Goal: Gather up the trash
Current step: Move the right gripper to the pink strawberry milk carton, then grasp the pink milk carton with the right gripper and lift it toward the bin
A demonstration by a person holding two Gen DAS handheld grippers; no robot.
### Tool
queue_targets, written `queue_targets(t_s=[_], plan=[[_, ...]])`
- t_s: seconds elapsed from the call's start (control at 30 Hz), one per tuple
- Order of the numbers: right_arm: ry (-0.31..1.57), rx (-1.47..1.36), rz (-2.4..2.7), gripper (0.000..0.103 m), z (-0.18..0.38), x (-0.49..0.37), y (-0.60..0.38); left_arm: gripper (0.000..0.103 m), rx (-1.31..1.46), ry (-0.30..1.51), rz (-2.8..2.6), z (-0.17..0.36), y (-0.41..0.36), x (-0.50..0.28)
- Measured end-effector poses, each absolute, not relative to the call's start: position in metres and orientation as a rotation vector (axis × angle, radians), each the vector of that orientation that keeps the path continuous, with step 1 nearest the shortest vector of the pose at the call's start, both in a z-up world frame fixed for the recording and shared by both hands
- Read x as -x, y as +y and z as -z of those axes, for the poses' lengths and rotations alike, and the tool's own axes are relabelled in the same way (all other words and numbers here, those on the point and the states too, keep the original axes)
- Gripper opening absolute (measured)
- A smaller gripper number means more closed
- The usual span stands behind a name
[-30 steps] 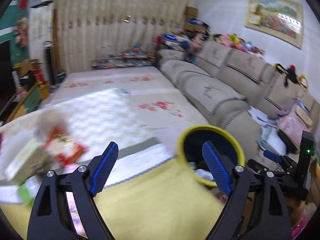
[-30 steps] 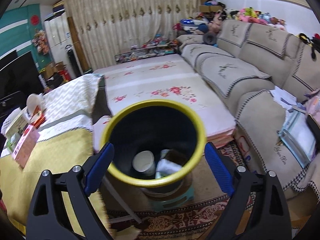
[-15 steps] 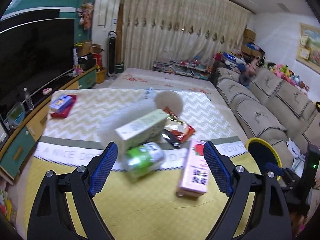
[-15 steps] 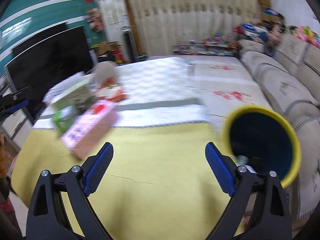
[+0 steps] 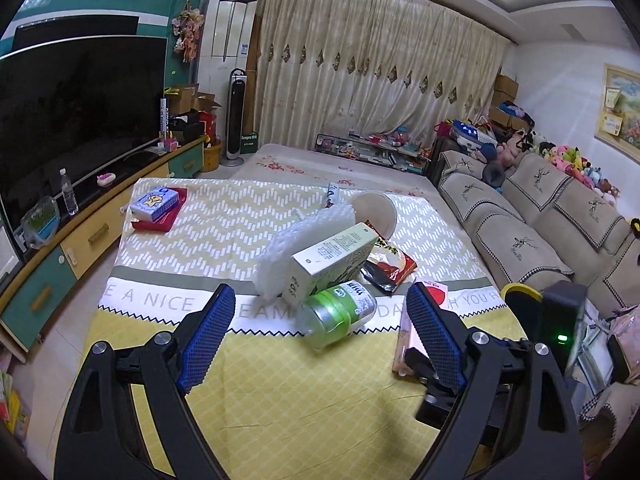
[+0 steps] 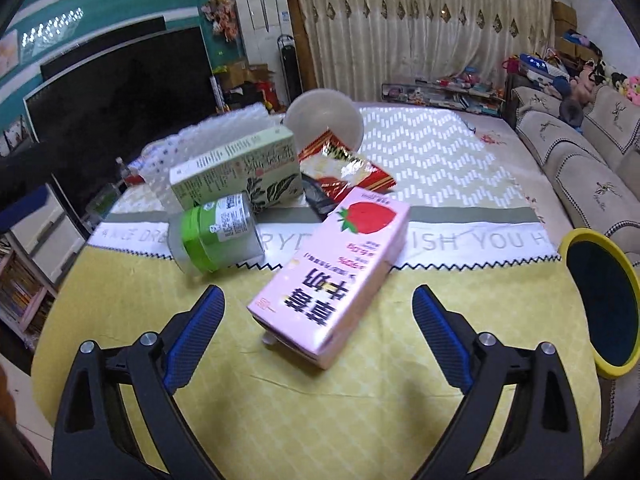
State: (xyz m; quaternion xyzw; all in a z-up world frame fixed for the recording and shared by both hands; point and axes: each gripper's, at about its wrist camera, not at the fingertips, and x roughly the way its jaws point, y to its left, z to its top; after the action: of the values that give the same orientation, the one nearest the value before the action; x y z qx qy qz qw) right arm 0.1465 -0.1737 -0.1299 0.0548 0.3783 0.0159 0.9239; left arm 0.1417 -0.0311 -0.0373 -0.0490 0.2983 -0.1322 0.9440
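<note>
Both claws gape empty above the table [image 6: 320, 400]: the left gripper [image 5: 320, 328] near the can [image 5: 338, 316], the right gripper [image 6: 318, 320] around the pink carton [image 6: 332, 276]. The bin [image 6: 600, 300] stands far right

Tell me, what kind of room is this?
Most likely a home living room: a long beige sofa lined with plush toys, a big television on a low cabinet, and drawn curtains.

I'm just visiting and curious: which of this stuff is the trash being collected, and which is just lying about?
For the job: pink strawberry carton, green jar, green box, red wrapper, bubble wrap, yellow-rimmed bin.

Just lying about: blue tissue pack, water bottle, plush toys.
</note>
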Motion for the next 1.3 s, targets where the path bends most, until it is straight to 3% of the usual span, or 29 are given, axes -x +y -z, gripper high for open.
queue_targets(t_s=[0.63, 0.83, 0.93, 1.3], plan=[[0.811, -0.069, 0.013, 0.086, 0.141, -0.141, -0.234, 0.086, 0.092, 0.641, 0.315, 0.048, -0.05, -0.15], [0.834, -0.051, -0.027, 0.068, 0.146, -0.138, -0.223, 0.086, 0.083, 0.648, 0.321, 0.05, -0.058, -0.153], [0.844, -0.05, -0.028, 0.05, 0.147, -0.139, -0.223, 0.086, 0.076, 0.651, 0.322, 0.051, -0.061, -0.154], [0.747, -0.09, -0.081, 0.047, 0.106, -0.117, -0.239, 0.086, 0.073, 0.657, 0.322, 0.056, -0.062, -0.156]])
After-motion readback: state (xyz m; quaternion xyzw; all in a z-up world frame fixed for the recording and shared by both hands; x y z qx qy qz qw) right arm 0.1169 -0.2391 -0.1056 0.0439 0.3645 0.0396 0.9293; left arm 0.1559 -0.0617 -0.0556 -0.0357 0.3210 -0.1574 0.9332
